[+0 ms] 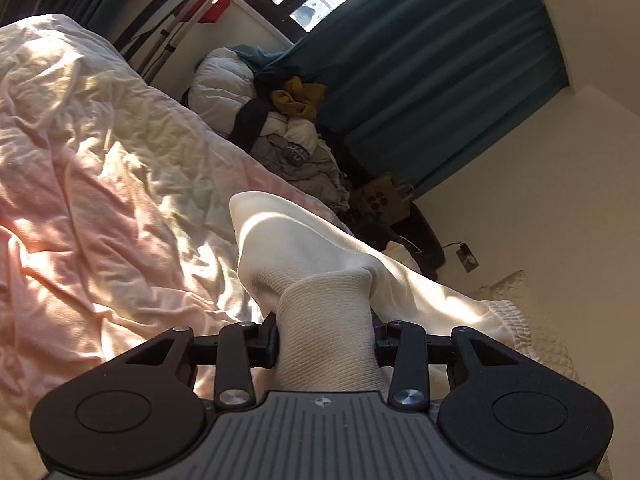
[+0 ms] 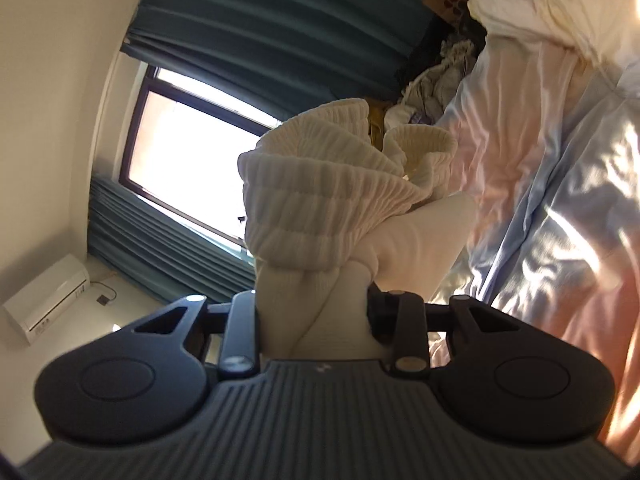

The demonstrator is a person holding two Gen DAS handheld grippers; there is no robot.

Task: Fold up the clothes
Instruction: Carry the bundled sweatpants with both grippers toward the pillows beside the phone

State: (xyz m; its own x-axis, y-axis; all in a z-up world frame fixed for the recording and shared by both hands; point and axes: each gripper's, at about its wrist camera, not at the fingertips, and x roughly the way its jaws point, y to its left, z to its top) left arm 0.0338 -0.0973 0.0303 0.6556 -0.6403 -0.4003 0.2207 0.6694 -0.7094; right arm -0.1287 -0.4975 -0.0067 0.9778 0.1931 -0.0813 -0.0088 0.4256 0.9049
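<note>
My left gripper (image 1: 325, 340) is shut on the ribbed cuff of a white garment (image 1: 304, 248), which stretches forward over the bed and to the right, ending in a gathered waistband (image 1: 508, 320). My right gripper (image 2: 312, 312) is shut on the same white garment (image 2: 320, 184), gripping it just below its bunched ribbed waistband, which rises in front of the camera. The fingertips of both grippers are hidden in cloth. The garment is held up above the bed.
A rumpled pink-and-white duvet (image 1: 100, 168) covers the bed below. A pile of clothes (image 1: 288, 128) lies beyond the bed by teal curtains (image 1: 440, 80) and a window (image 2: 192, 148). A paper bag (image 1: 384, 196) stands on the floor. An air conditioner (image 2: 48, 296) hangs on the wall.
</note>
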